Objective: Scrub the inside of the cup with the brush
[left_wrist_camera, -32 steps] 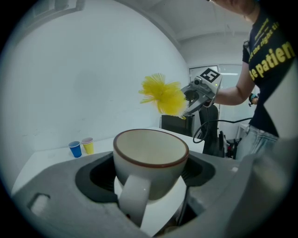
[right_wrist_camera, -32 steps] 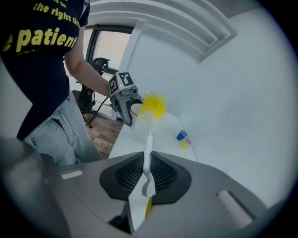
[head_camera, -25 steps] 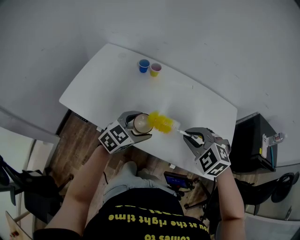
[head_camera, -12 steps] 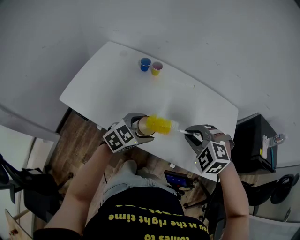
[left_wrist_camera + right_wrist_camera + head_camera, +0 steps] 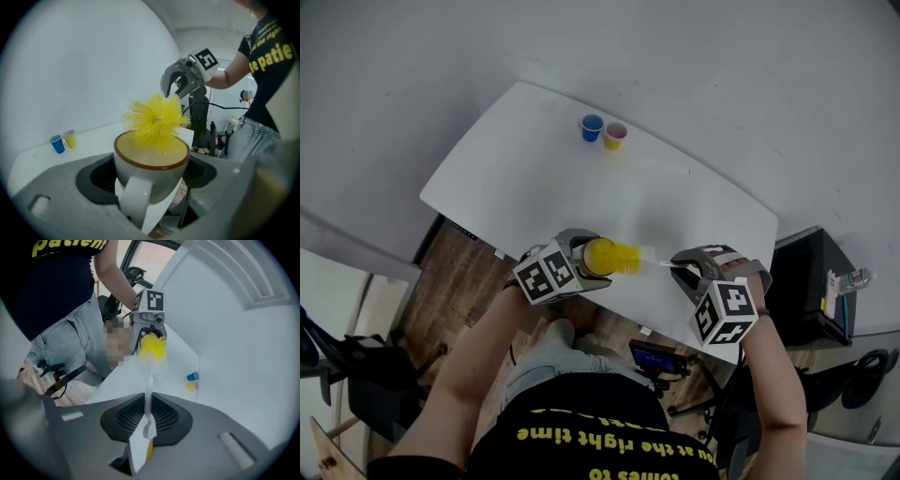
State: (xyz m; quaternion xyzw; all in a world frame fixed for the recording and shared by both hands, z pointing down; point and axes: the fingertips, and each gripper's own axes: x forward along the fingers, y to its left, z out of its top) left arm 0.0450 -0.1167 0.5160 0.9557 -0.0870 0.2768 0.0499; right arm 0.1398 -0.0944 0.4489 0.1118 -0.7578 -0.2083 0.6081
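Observation:
A white cup (image 5: 151, 168) with a brown rim and yellow inside sits gripped in my left gripper (image 5: 152, 187), handle toward the camera. In the head view the cup (image 5: 589, 257) is over the table's near edge, its mouth facing right. A brush with a yellow bristle head (image 5: 155, 118) and a thin white handle (image 5: 148, 401) is clamped in my right gripper (image 5: 146, 423). The bristle head (image 5: 621, 256) is at the cup's mouth, partly inside. My left gripper (image 5: 581, 264) and my right gripper (image 5: 686, 272) face each other.
A blue paper cup (image 5: 592, 127) and a yellow one (image 5: 614, 136) stand together at the far side of the white table (image 5: 525, 159). A black cabinet (image 5: 806, 291) is to the right of the table. Wooden floor lies below the near edge.
The cup in my left gripper has moved right and tilted toward the brush, so the bristle head now sits at its mouth. My right gripper has rolled a little in place.

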